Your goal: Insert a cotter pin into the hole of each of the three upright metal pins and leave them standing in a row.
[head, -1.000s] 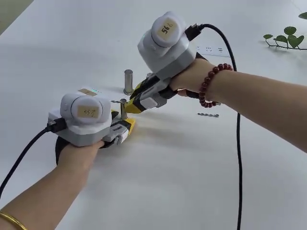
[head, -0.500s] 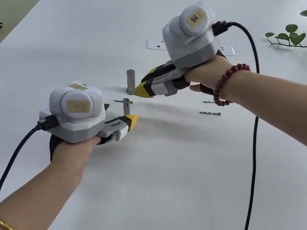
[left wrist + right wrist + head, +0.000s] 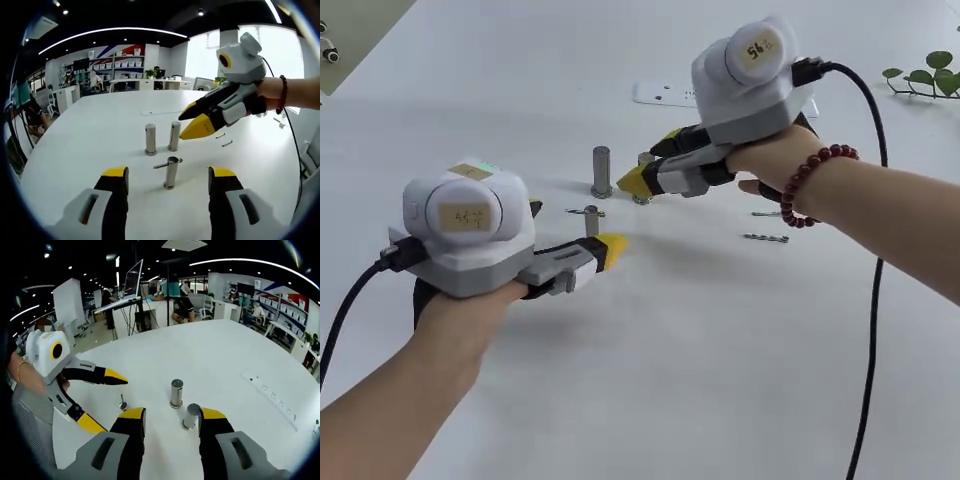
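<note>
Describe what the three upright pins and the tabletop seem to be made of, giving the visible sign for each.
Upright pins: probably polished steel or similar metal; silvery grey with bright vertical glints. Tabletop: plain white, smooth, faint sheen; perhaps laminate or painted board, the look leaves it open.

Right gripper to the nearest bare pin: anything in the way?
Nothing visible. The bare metal pin stands just ahead of the right gripper, in line with the gap between its open jaws. The second bare pin stands beyond it, not in between.

Open-plan office: white tables (image 3: 131, 81), monitor (image 3: 133, 278), shelves (image 3: 108, 65) of boxes.
</note>
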